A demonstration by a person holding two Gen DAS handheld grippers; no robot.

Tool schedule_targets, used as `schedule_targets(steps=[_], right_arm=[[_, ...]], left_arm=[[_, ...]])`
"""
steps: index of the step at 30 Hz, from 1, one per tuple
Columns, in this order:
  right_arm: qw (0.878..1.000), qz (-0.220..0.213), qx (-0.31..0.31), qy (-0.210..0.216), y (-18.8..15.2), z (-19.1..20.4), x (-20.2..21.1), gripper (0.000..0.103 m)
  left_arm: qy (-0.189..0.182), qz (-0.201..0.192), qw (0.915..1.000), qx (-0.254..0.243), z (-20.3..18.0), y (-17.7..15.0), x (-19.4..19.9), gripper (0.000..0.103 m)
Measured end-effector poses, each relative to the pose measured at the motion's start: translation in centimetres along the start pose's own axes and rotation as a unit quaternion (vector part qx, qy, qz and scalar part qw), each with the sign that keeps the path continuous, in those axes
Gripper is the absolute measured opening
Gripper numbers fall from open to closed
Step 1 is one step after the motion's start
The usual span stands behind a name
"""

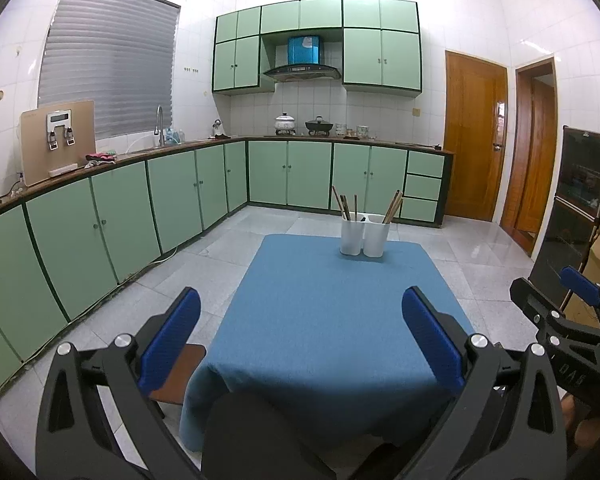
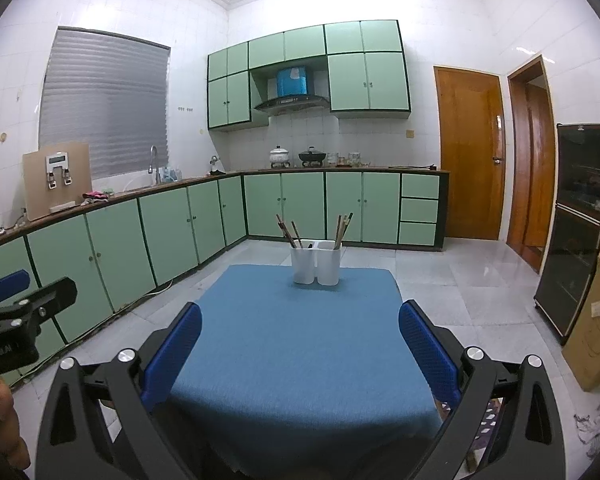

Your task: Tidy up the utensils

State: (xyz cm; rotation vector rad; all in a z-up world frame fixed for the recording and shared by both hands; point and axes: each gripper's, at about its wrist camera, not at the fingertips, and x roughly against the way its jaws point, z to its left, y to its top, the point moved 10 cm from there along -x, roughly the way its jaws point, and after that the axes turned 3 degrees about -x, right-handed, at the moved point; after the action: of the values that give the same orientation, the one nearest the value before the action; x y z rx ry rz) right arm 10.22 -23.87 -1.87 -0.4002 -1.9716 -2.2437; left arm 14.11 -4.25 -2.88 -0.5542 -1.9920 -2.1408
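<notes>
Two white holder cups (image 1: 365,235) stand side by side at the far end of a table with a blue cloth (image 1: 332,312). Brown chopsticks (image 1: 345,205) stick up from the left cup, and more chopsticks (image 1: 393,207) from the right cup. The cups also show in the right wrist view (image 2: 316,262). My left gripper (image 1: 300,344) is open and empty over the near table edge. My right gripper (image 2: 300,344) is open and empty, also near the front edge, well short of the cups. The right gripper also shows in the left wrist view (image 1: 572,300).
Green kitchen cabinets (image 1: 100,232) run along the left and back walls. A brown stool seat (image 1: 180,376) sits at the table's left front corner. A dark glass cabinet (image 2: 576,232) and cardboard boxes (image 2: 596,320) stand at the right. Grey tiled floor surrounds the table.
</notes>
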Motion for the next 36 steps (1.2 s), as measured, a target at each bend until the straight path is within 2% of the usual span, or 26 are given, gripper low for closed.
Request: schedule_targets(steps=[36], right_arm=[[1.0, -0.009, -0.007, 0.0, 0.47, -0.11, 0.52, 0.097]], left_arm=[[-0.002, -0.002, 1.0, 0.001, -0.5, 0.47, 0.54, 0.098]])
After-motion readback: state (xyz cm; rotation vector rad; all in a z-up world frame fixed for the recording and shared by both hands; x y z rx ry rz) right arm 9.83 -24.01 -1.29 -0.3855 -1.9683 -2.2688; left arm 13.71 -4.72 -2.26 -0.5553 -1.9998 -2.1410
